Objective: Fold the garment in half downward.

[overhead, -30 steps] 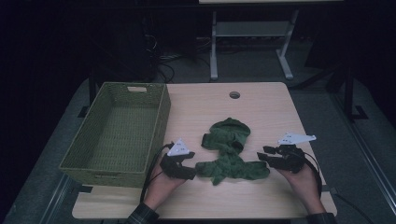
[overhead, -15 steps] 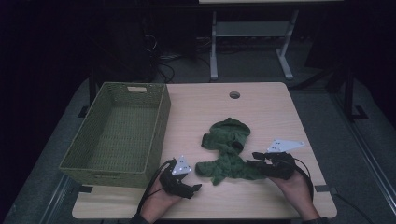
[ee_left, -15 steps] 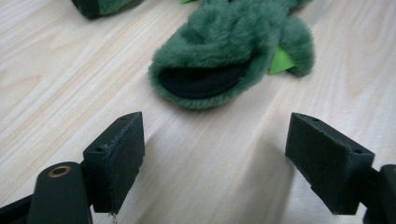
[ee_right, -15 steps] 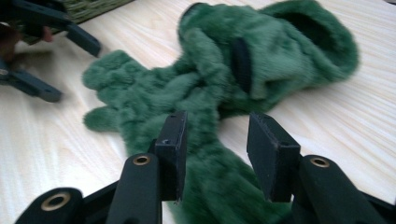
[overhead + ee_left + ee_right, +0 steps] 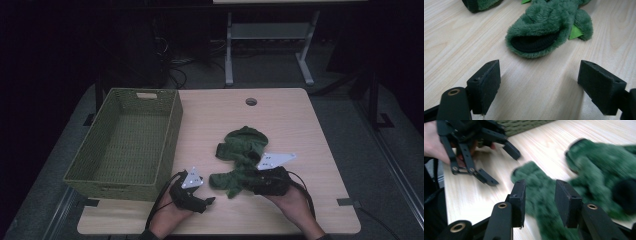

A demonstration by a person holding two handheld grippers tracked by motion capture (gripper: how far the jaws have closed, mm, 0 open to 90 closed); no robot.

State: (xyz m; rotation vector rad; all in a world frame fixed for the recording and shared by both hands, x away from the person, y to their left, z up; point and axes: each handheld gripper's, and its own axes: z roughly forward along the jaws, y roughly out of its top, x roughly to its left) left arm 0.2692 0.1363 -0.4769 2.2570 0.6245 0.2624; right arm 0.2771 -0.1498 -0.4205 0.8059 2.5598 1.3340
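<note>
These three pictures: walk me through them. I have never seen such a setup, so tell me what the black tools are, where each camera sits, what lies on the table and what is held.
A person sits at a wooden table and holds a hand-worked two-jaw tool in each hand.

The high view looks down from above. It shows the left gripper and the right gripper, a woven green basket at the left, and a green fuzzy garment lying crumpled on the wood.

The other two cameras ride on the tools and look along their black jaws. In the left gripper view the jaws stand wide apart over bare wood, short of a cuff of the garment, holding nothing. In the right gripper view, which is blurred, the jaws have just been closing with green fabric between them; whether they already pinch it I cannot tell.
</note>
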